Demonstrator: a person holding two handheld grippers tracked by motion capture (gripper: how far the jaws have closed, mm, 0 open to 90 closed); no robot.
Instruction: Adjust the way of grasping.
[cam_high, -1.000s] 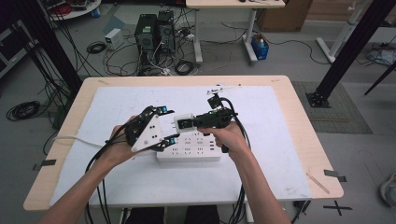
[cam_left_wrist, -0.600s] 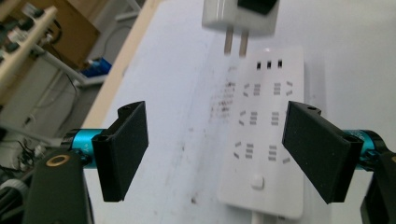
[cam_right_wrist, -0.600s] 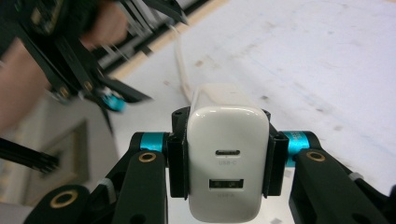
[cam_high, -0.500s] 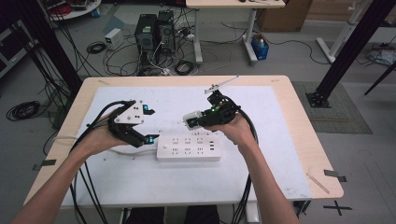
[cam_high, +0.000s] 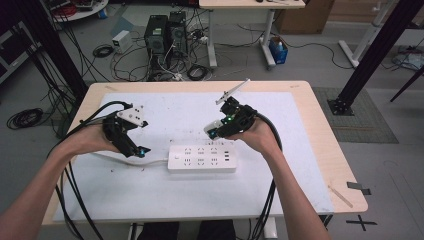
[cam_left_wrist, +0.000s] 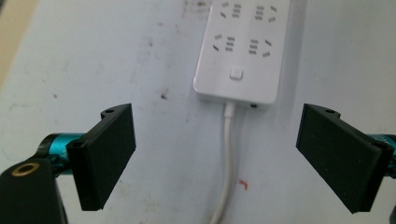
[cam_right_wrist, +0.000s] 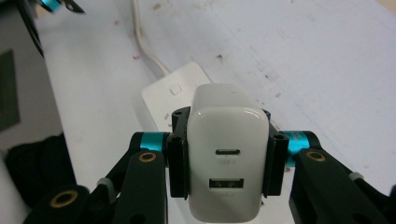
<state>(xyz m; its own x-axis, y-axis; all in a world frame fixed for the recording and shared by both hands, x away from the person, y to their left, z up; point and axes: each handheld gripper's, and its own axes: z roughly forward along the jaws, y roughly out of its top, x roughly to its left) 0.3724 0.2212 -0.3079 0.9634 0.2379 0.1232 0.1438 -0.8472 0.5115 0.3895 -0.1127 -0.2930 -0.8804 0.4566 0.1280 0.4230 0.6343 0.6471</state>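
Right gripper (cam_right_wrist: 226, 154) clamps charger (cam_right_wrist: 227, 149), prongs hidden; left gripper (cam_left_wrist: 215, 156) just opened, empty.

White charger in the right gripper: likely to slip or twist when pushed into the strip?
Probably stiff: the charger is a hard, glossy block. Its smooth sides may slip, though the right gripper clamps both flat faces squarely. The power strip lies loose and may slide.

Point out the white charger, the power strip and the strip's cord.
White charger (cam_right_wrist: 227, 154), right gripper view: its port face, clamped between the jaws.
Power strip (cam_high: 201, 159), high view: middle of its socket face.
Cord (cam_left_wrist: 227, 163), left gripper view: the stretch below the strip's end.
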